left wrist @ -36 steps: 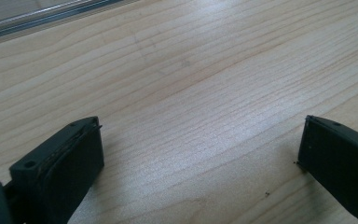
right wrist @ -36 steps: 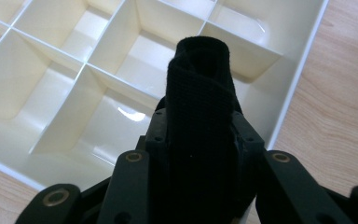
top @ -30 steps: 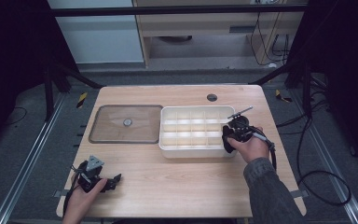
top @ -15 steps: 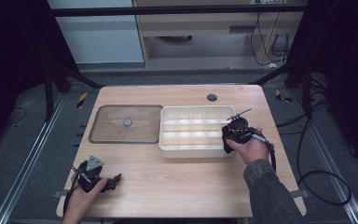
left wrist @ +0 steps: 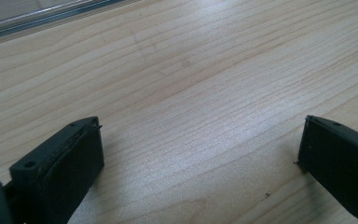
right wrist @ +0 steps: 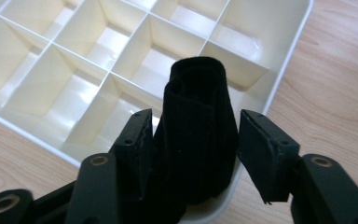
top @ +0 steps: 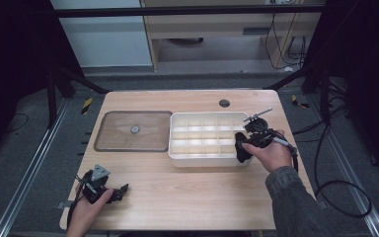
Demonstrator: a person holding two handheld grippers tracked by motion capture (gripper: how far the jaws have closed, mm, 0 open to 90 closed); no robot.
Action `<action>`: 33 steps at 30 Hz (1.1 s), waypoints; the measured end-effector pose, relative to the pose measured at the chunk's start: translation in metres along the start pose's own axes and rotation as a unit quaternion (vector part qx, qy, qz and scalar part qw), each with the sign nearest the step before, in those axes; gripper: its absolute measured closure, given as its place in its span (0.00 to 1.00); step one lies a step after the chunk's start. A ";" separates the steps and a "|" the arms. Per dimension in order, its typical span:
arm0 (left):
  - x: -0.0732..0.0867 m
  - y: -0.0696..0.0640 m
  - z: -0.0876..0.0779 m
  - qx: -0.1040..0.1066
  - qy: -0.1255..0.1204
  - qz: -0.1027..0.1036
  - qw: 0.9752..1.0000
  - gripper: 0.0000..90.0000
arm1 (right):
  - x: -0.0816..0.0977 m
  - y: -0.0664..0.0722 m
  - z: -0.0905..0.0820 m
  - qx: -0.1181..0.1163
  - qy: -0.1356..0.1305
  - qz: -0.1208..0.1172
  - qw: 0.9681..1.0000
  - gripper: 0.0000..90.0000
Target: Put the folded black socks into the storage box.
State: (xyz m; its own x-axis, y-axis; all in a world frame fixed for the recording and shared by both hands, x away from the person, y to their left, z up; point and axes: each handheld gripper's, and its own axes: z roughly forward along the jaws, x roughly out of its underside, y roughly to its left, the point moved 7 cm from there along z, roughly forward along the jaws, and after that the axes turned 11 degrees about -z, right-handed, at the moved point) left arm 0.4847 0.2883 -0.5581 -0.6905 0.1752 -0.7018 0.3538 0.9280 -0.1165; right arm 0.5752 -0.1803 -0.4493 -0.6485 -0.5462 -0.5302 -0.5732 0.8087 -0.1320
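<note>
**Nearly Released: A Rolled Black Cloth at the Organiser's Corner**

Seemingly the step in hand was setting a rolled black cloth into a cell of the white compartment tray. The right gripper hung over the tray's near right corner, and its fingers had just been opening: one finger stood clear of the roll with a gap showing, the other lay close against its far side, so the cloth sat between them, loosely if at all gripped. The left gripper rested low over the bare desk near its front left corner, fingers wide and empty.

To do this well, the roll probably needed to be centred over one cell before the fingers let go completely, since it stood near the tray's rim and a divider and could tip onto the desk or straddle two cells. Lifting straight upward, without dragging, would likely keep the fabric from catching on a pad and unrolling.

The cloth was matte black, knitted or woven in fine ribs, wound into a stubby upright cylinder with folds visible at its top end; it could have been a sock, though that could not be told. A clear lid with a small central knob lay just beside the tray on the left.
</note>
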 end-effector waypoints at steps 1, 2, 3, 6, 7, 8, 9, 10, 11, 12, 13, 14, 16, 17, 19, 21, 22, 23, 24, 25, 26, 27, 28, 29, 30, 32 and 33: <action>0.000 0.000 0.000 0.000 0.000 0.000 1.000 0.00 | -0.001 0.000 -0.003 -0.001 -0.003 -0.001 1.000 0.47; 0.000 0.000 0.000 0.001 0.000 0.000 1.000 0.00 | -0.002 -0.001 -0.005 -0.002 -0.006 -0.002 1.000 0.46; 0.000 0.000 0.000 0.000 0.000 0.000 1.000 0.00 | -0.003 -0.001 -0.008 -0.002 -0.008 -0.001 1.000 0.44; 0.000 0.000 0.000 0.001 0.000 -0.001 1.000 0.00 | -0.005 -0.003 -0.015 -0.003 -0.015 0.000 1.000 0.39; 0.000 0.000 0.000 0.000 0.000 0.000 1.000 0.00 | -0.006 -0.004 -0.017 -0.002 -0.018 0.000 1.000 0.38; 0.000 0.000 0.000 0.000 0.000 0.000 1.000 0.00 | -0.007 -0.005 -0.019 -0.001 -0.021 -0.002 1.000 0.37; 0.000 0.000 0.000 0.000 0.000 0.000 1.000 0.00 | -0.008 -0.005 -0.021 -0.001 -0.022 0.001 1.000 0.35; 0.000 0.000 0.000 0.000 0.001 0.000 1.000 0.00 | -0.009 -0.007 -0.023 0.000 -0.024 0.000 1.000 0.33; 0.000 0.000 0.000 0.001 0.000 -0.001 1.000 0.00 | -0.010 -0.008 -0.025 0.003 -0.026 0.002 1.000 0.31; 0.000 0.000 0.000 0.000 0.001 0.000 1.000 0.00 | -0.011 -0.009 -0.028 0.005 -0.028 0.004 1.000 0.30; 0.000 0.000 0.000 0.000 0.000 0.000 1.000 0.00 | -0.012 -0.010 -0.030 0.006 -0.032 0.006 0.999 0.28; 0.000 0.000 0.000 0.000 -0.001 -0.001 1.000 0.00 | -0.012 -0.010 -0.032 0.006 -0.034 0.006 0.999 0.27; 0.000 0.000 0.000 0.001 0.000 -0.001 1.000 0.00 | -0.014 -0.012 -0.036 0.005 -0.039 0.011 0.999 0.25; 0.000 0.000 0.000 0.001 0.000 -0.001 1.000 0.00 | -0.014 -0.013 -0.039 0.004 -0.041 0.013 0.999 0.25; 0.000 0.000 0.000 0.000 0.000 0.000 1.000 0.00 | -0.015 -0.014 -0.043 0.006 -0.042 0.013 0.999 0.24; 0.000 0.000 0.000 0.000 -0.001 -0.001 1.000 0.00 | -0.017 -0.016 -0.049 0.004 -0.047 0.012 0.999 0.23; 0.000 0.000 0.000 0.000 0.000 -0.001 1.000 0.00 | -0.018 -0.017 -0.051 0.003 -0.049 0.013 0.999 0.23; 0.000 0.000 0.000 0.000 0.000 0.000 1.000 0.00 | -0.019 -0.018 -0.054 0.002 -0.050 0.012 0.999 0.25; 0.000 0.000 0.000 0.000 0.000 0.000 1.000 0.00 | -0.019 -0.019 -0.057 0.002 -0.052 0.010 0.999 0.30; 0.000 0.000 0.000 0.001 0.000 -0.001 1.000 0.00 | -0.020 -0.019 -0.059 -0.001 -0.054 0.012 0.998 0.35; 0.000 0.000 0.000 0.000 0.000 -0.002 1.000 0.00 | -0.021 -0.020 -0.063 0.000 -0.057 0.007 0.998 0.42; 0.000 0.000 0.000 0.000 0.000 -0.002 1.000 0.00 | -0.022 -0.021 -0.064 0.002 -0.058 0.005 0.998 0.48; 0.000 0.000 0.000 0.000 0.000 -0.002 1.000 0.00 | -0.023 -0.021 -0.066 0.000 -0.059 0.004 0.998 0.53; 0.000 -0.001 0.000 0.001 -0.002 -0.004 1.000 0.00 | -0.024 -0.021 -0.069 -0.001 -0.059 0.004 0.998 0.59; 0.000 -0.001 0.000 0.001 -0.002 -0.005 1.000 0.00 | -0.025 -0.021 -0.071 -0.001 -0.060 0.002 0.998 0.65; 0.000 -0.001 0.000 0.001 -0.003 -0.006 1.000 0.00 | -0.028 -0.021 -0.073 0.000 -0.060 -0.003 0.998 0.74; 0.000 -0.001 0.001 0.000 -0.004 -0.006 1.000 0.00 | -0.029 -0.021 -0.074 0.002 -0.061 -0.006 0.998 0.78</action>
State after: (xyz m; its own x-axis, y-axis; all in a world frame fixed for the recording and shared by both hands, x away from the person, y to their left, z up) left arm 0.4848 0.2873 -0.5582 -0.6897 0.1613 -0.7059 0.3460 0.9298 -0.1255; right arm 0.5688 -0.1974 -0.3687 -0.5755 -0.5246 -0.6274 -0.5778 0.8037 -0.1420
